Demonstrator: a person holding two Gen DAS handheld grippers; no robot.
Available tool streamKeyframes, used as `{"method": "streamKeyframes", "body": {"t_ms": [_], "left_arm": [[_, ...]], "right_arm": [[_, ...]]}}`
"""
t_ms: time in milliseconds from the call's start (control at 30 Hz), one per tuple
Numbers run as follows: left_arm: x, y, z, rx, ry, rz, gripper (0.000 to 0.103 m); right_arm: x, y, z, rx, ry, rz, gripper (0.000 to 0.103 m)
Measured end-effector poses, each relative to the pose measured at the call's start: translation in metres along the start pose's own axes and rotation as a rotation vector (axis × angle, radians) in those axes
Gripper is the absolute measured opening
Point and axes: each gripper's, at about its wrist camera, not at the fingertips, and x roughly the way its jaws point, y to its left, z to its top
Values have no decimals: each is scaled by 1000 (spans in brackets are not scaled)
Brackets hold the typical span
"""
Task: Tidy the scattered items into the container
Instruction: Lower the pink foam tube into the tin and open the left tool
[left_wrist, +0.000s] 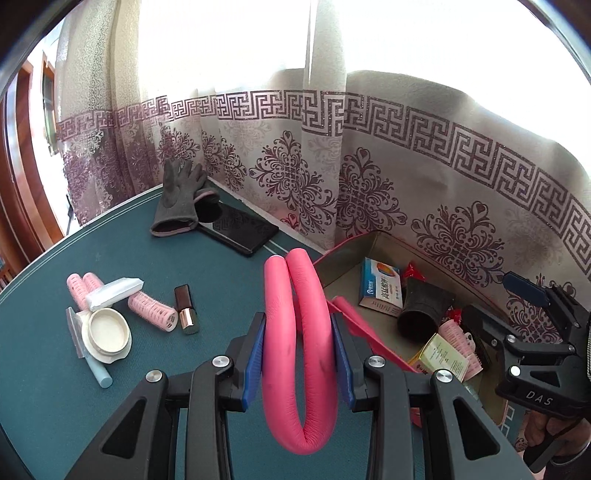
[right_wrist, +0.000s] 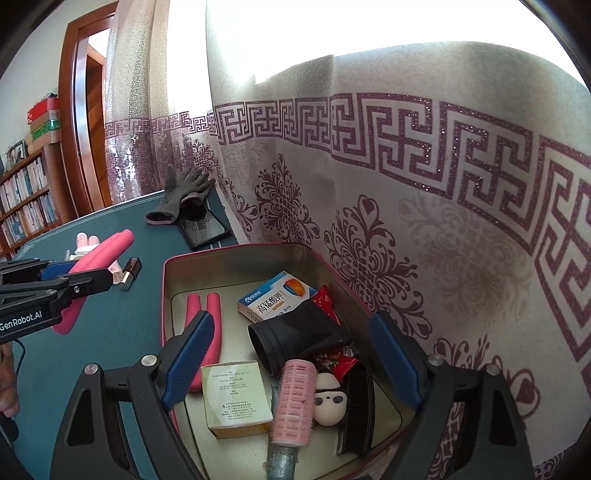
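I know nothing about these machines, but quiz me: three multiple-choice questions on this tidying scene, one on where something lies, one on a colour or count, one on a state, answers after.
1. Where does the grey glove lie?
A. in the tin
B. on the green table, partly on a dark phone
C. on the floor

2. What colour is the bent foam roller held by the left gripper?
A. pink
B. yellow
C. white

3. How does the right gripper stand?
A. shut on a box
B. shut on a brush
C. open, holding nothing

Answers:
1 B: its cuff overlaps the phone near the curtain.
2 A: pink loop squeezed between blue pads.
3 C: its fingers stand wide apart above the tin.
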Motion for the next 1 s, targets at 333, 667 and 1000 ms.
{"method": "streamKeyframes", "body": {"t_ms": [333,667,1000], "left_arm": [[34,-41,32,72,6,-61,36],[48,-49,38,99,-1,-53,58],[45,-25,29,44,18,-22,58]], "right_arm": [[5,-12,-10,16,21,-2,89],[9,-14,-13,27,28,12,89],[12,-8,-13,20,38,24,89]]}}
